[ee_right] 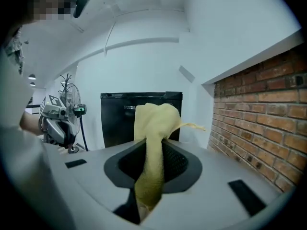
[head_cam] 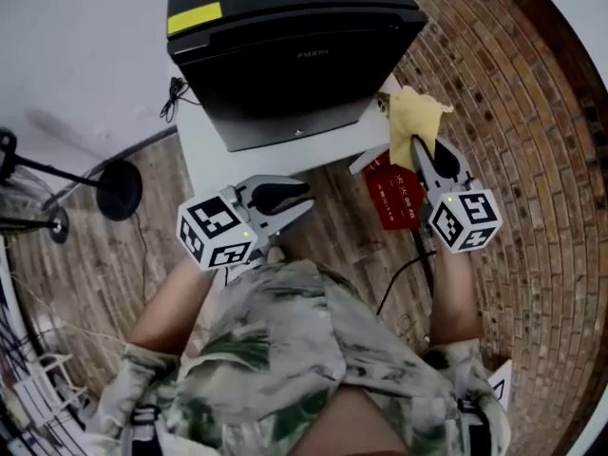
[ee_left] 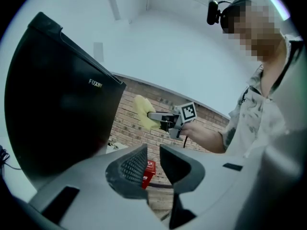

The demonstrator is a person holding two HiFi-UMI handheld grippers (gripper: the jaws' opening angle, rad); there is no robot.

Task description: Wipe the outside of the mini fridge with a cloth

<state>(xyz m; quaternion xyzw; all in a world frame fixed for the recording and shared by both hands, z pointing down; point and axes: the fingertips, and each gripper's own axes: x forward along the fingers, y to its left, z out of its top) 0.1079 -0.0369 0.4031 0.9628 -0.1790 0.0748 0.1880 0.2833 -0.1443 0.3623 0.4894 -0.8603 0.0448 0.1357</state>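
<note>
Black mini fridge (head_cam: pixel 285 55) on a white stand (head_cam: pixel 204 150); brick wall (head_cam: pixel 532 141) at right, plank floor (head_cam: pixel 332 226).
Only the head view shows the yellow label (head_cam: pixel 194 17) on the fridge top; only the right gripper view shows a fan (ee_right: pixel 69 99). Right gripper (ee_right: pixel 153 147) pinches the yellow cloth (ee_right: pixel 153 123) just beside the fridge's front right corner. Left gripper (ee_left: pixel 153 150) has its jaws slightly apart on nothing. A red box (head_cam: pixel 394 193) lies on the floor.

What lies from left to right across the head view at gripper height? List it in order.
In order: round black stand base → left gripper, open → right gripper, shut on the yellow cloth → brickwork. The mini fridge and red box overlap these, so they are left out.
</note>
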